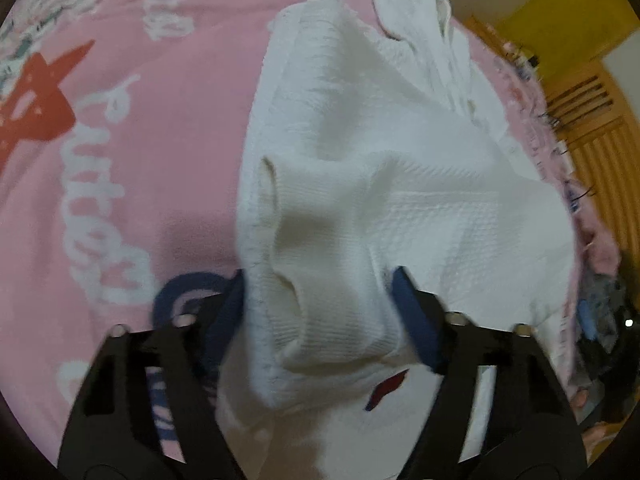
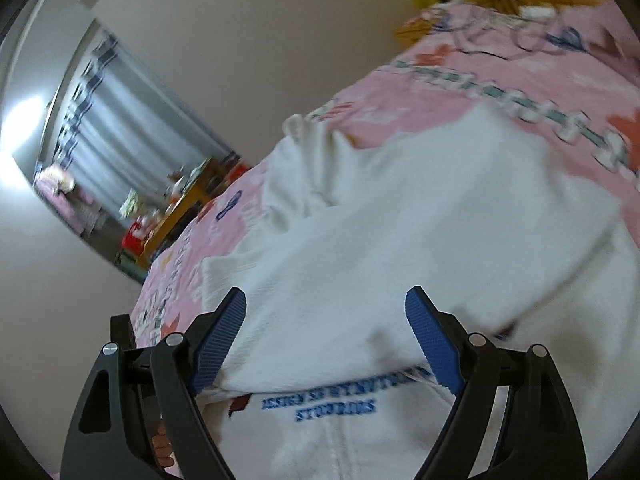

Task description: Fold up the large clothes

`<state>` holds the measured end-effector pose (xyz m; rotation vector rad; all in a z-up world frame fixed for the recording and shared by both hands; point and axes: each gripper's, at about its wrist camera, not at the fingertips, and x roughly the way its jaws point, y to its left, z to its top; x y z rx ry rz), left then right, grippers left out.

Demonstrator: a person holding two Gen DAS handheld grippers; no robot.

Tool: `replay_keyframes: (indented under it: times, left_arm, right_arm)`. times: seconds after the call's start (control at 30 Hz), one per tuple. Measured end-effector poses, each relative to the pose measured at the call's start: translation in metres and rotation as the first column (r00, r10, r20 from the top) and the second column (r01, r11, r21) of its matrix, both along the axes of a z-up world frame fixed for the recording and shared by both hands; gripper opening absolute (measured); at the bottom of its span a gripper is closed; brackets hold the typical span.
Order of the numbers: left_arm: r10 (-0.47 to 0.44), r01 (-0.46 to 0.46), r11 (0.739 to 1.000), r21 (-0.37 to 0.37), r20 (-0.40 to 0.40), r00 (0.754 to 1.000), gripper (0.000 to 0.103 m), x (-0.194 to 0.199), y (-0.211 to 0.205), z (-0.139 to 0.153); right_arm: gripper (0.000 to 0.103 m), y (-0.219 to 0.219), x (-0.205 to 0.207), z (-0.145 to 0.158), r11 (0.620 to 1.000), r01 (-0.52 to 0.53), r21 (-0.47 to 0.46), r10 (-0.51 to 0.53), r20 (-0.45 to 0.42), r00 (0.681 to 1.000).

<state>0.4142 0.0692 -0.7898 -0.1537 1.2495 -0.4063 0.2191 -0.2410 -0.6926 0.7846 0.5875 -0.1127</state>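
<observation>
White garment (image 1: 400,184) bunches between both open jaws, seemingly ungripped.

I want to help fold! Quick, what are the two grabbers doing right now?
Left gripper: open, fingers on either side of a bunched fold of the white garment, not pinching it.
Right gripper: open, holding nothing, above the white garment.

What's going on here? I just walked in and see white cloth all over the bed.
A person with a gripper in each hand is folding a white garment on a pink bedspread. The left gripper has a bunched fold between its open jaws. The right gripper is open over the cloth, gripping nothing.
</observation>
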Motion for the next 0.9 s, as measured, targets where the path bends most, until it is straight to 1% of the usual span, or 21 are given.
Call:
replay_keyframes:
  times: [0.07, 0.17, 0.23, 0.3, 0.4, 0.53, 0.63, 0.77, 0.83, 0.87, 0.9]
  left_arm:
    - [-0.013, 0.013, 1.0, 0.001, -0.002, 1.0, 0.05, -0.001, -0.002, 0.004]
    - [-0.029, 0.028, 0.999, 0.036, 0.012, 1.0, 0.05, -0.004, -0.006, 0.015]
    - [-0.029, 0.028, 0.998, 0.053, 0.015, 0.999, 0.05, -0.005, -0.007, 0.02]
    - [-0.021, 0.018, 0.996, 0.086, 0.032, 0.999, 0.05, -0.006, -0.007, 0.025]
    - [-0.025, 0.022, 0.996, 0.09, 0.027, 0.999, 0.05, -0.007, -0.006, 0.025]
    - [-0.022, 0.019, 0.995, 0.101, 0.03, 0.999, 0.05, -0.007, -0.005, 0.026]
    - [-0.029, 0.026, 0.995, 0.093, 0.033, 0.999, 0.05, -0.01, -0.006, 0.03]
    - [-0.038, 0.035, 0.992, 0.117, 0.03, 0.999, 0.05, -0.01, -0.01, 0.025]
    - [-0.028, 0.022, 0.991, 0.132, 0.048, 0.998, 0.05, -0.012, -0.012, 0.029]
    - [-0.035, 0.026, 0.989, 0.146, 0.064, 0.997, 0.044, -0.015, -0.013, 0.033]
    - [-0.048, 0.032, 0.983, 0.179, 0.088, 0.995, 0.039, -0.019, -0.017, 0.038]
  right_arm:
    - [0.08, -0.003, -0.007, -0.005, 1.0, 0.011, 0.011, -0.012, 0.003, 1.0]
    - [0.08, -0.004, -0.008, -0.011, 1.0, 0.008, 0.023, -0.008, 0.002, 1.0]
    - [0.079, -0.003, -0.007, -0.014, 0.999, -0.002, 0.033, 0.002, 0.002, 1.0]
    - [0.079, -0.002, -0.006, -0.015, 0.999, -0.012, 0.031, 0.012, 0.006, 1.0]
    - [0.079, -0.001, -0.005, -0.015, 1.0, -0.021, 0.022, 0.021, 0.009, 1.0]
    - [0.079, -0.006, -0.005, -0.021, 0.999, -0.019, 0.049, 0.019, 0.006, 1.0]
    - [0.079, -0.008, -0.006, -0.024, 0.998, -0.019, 0.054, 0.019, 0.004, 1.0]
    - [0.079, -0.008, -0.007, -0.024, 0.998, -0.022, 0.058, 0.021, 0.008, 1.0]
    - [0.079, -0.008, -0.009, -0.023, 0.998, -0.021, 0.051, 0.02, 0.009, 1.0]
    - [0.079, -0.008, -0.01, -0.022, 0.999, -0.018, 0.049, 0.018, 0.011, 1.0]
    - [0.079, -0.009, -0.011, -0.021, 0.999, -0.013, 0.049, 0.012, 0.015, 1.0]
